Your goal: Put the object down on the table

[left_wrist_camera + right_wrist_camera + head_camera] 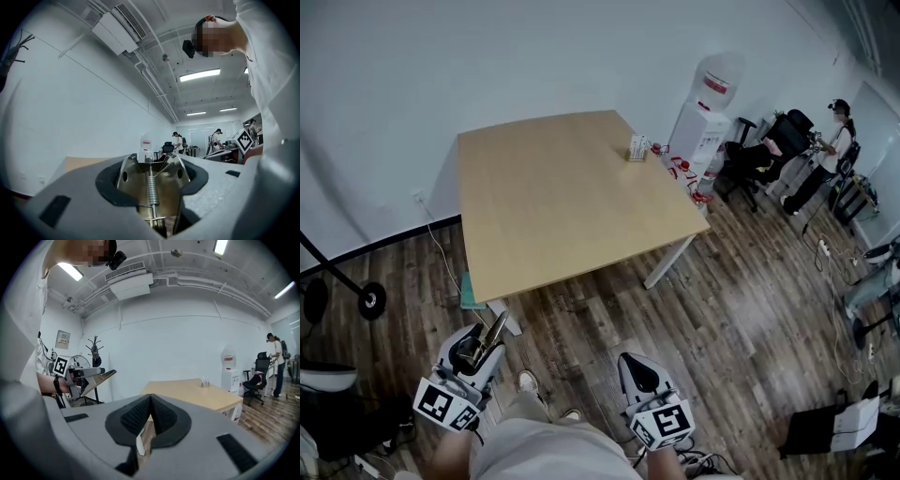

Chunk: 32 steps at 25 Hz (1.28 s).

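Note:
My left gripper [484, 349] is at the bottom left of the head view, shut on a brass-coloured metal spring clip [495, 329]. In the left gripper view the clip [151, 183] fills the space between the jaws, its coil spring running down the middle. My right gripper [638, 371] is beside it at the bottom centre, its black ribbed pads [140, 414] meeting with nothing between them. Both grippers are over the wood floor, short of the near edge of the light wooden table [553, 202]. The right gripper view shows the left gripper [77, 376] with the clip's flat blade sticking out.
A small white holder [637, 147] stands near the table's far right edge. Behind it are a water dispenser [705, 112], red items on the floor [682, 171], office chairs [764, 155] and a standing person [830, 141]. A fan stand [366, 300] is at the left.

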Each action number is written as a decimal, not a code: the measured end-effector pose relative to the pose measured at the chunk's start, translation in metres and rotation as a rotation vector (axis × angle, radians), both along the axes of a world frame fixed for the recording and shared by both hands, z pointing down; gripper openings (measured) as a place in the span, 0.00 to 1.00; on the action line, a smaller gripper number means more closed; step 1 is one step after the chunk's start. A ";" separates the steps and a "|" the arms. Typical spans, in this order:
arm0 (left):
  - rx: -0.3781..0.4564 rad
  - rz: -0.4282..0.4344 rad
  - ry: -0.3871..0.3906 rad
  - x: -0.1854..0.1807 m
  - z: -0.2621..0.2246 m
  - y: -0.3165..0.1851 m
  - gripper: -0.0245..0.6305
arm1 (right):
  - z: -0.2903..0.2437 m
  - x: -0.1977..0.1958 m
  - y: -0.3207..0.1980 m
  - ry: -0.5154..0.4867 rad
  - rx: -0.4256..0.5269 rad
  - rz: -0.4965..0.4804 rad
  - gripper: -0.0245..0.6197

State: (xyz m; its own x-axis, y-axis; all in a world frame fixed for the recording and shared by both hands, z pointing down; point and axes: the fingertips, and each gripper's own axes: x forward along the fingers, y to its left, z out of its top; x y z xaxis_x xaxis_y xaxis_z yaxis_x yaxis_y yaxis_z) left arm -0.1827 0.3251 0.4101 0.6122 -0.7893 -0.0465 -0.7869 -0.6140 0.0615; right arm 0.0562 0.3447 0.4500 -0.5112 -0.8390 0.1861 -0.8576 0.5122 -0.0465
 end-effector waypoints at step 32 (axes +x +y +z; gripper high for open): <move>-0.149 0.265 0.115 0.035 0.044 -0.341 0.35 | -0.008 -0.054 -0.298 0.084 -0.101 0.026 0.04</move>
State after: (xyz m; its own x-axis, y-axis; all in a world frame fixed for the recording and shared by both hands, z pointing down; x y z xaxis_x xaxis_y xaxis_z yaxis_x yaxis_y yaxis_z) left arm -0.1482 -0.0160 0.4538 0.7950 -0.6062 -0.0226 -0.5834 -0.7742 0.2453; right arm 0.0023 0.0468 0.4420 -0.4682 -0.8268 0.3118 -0.8738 0.4857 -0.0242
